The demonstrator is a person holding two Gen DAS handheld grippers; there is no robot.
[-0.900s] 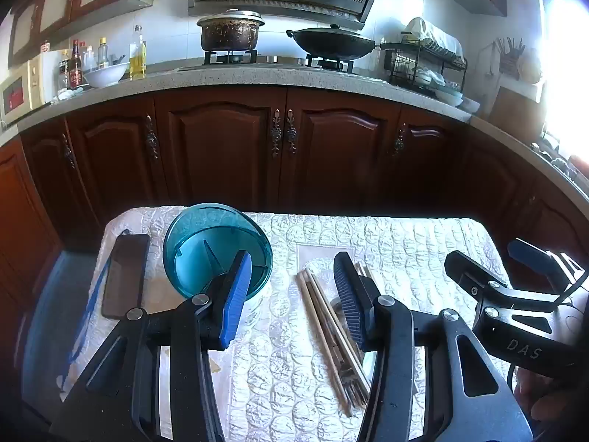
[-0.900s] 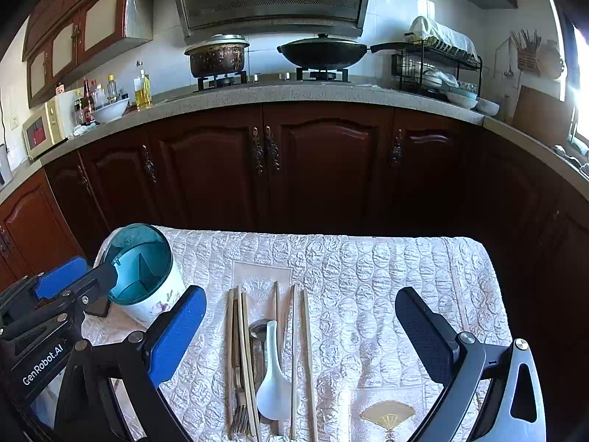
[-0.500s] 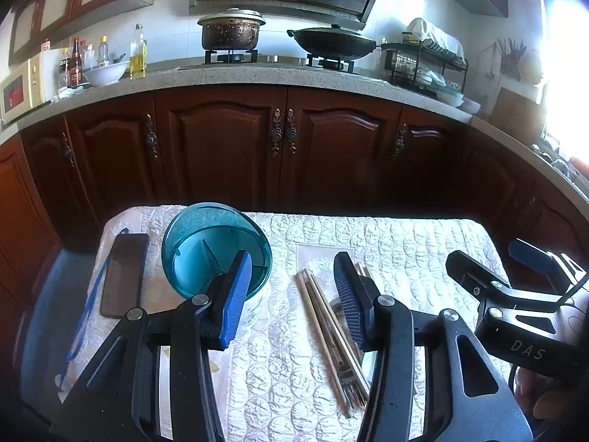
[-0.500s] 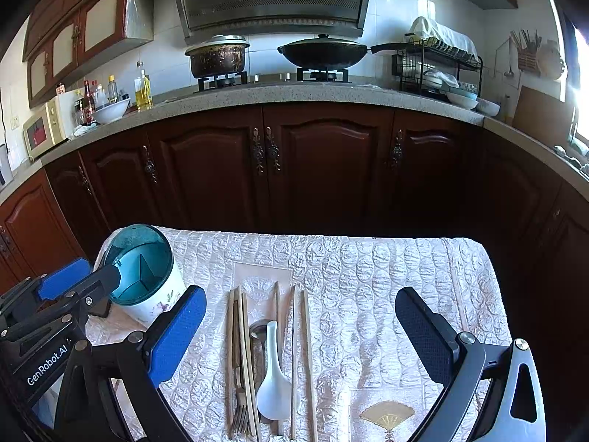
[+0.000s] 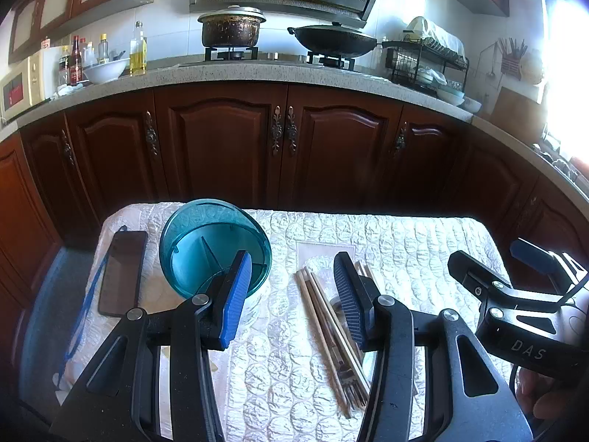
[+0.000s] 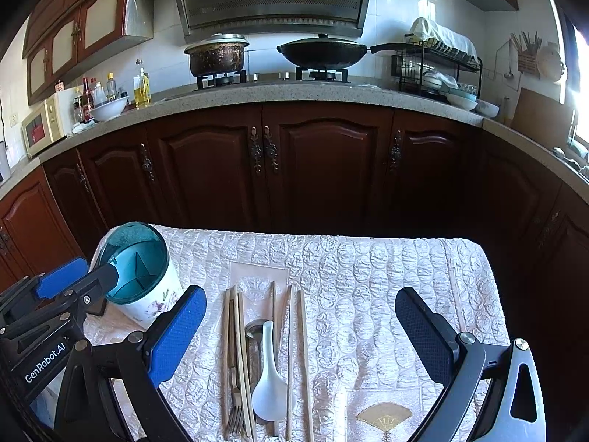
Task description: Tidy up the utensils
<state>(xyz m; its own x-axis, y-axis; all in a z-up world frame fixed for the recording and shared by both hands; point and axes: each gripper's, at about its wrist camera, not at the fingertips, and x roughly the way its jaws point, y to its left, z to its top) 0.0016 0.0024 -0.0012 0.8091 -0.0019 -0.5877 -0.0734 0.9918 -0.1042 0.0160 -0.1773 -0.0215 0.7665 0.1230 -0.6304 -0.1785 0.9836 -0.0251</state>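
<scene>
A white utensil holder with a teal divided rim point(image 5: 215, 248) point(image 6: 137, 269) stands empty at the table's left. Utensils lie side by side on the quilted cloth: several wooden chopsticks point(image 6: 302, 350) point(image 5: 324, 316), a white ceramic spoon point(image 6: 268, 386), a metal spoon point(image 6: 253, 331) and a metal fork point(image 6: 233, 410) point(image 5: 351, 386). My left gripper point(image 5: 292, 287) is open and empty, between the holder and the chopsticks. My right gripper point(image 6: 300, 331) is wide open and empty, above the row of utensils.
A dark phone point(image 5: 123, 270) with a blue strap lies left of the holder. The small table point(image 6: 405, 276) wears a white quilted cloth. Dark wooden cabinets point(image 6: 265, 162) stand just beyond its far edge, with a stove and dish rack on the counter.
</scene>
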